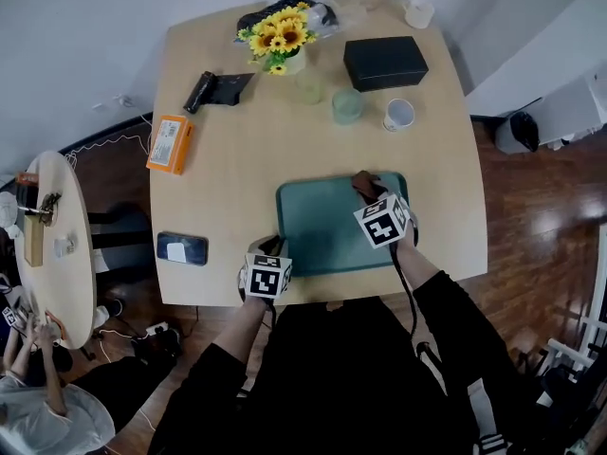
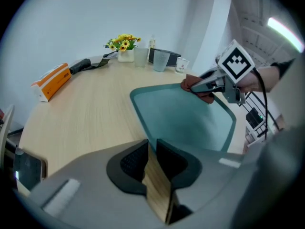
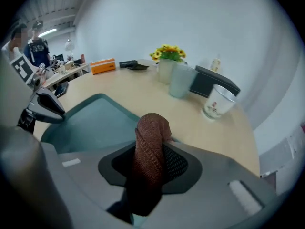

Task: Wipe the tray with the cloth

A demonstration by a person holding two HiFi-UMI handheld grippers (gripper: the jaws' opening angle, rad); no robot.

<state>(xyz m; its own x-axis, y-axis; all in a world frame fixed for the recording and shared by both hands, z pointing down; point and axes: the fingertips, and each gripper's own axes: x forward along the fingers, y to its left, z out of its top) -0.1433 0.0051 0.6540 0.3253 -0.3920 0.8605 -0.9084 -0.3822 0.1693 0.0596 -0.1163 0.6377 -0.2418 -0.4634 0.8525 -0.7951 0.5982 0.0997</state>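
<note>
A teal tray (image 1: 322, 226) lies on the wooden table near its front edge. My right gripper (image 1: 364, 187) is over the tray's far right part, shut on a bunched brown cloth (image 1: 361, 181). In the right gripper view the cloth (image 3: 151, 137) fills the jaws and stands up past the fingertips, with the tray (image 3: 90, 123) below. My left gripper (image 1: 273, 250) sits at the tray's near left corner. In the left gripper view its jaws (image 2: 151, 149) are closed on the tray's rim (image 2: 143, 123), and the right gripper (image 2: 209, 84) holds the cloth (image 2: 194, 85) at the far side.
Behind the tray stand a white mug (image 1: 399, 114), two pale glasses (image 1: 347, 105), a black box (image 1: 384, 62) and a vase of sunflowers (image 1: 278, 36). An orange box (image 1: 170, 143) and a phone (image 1: 182, 248) lie to the left. A small round table (image 1: 52, 245) stands further left.
</note>
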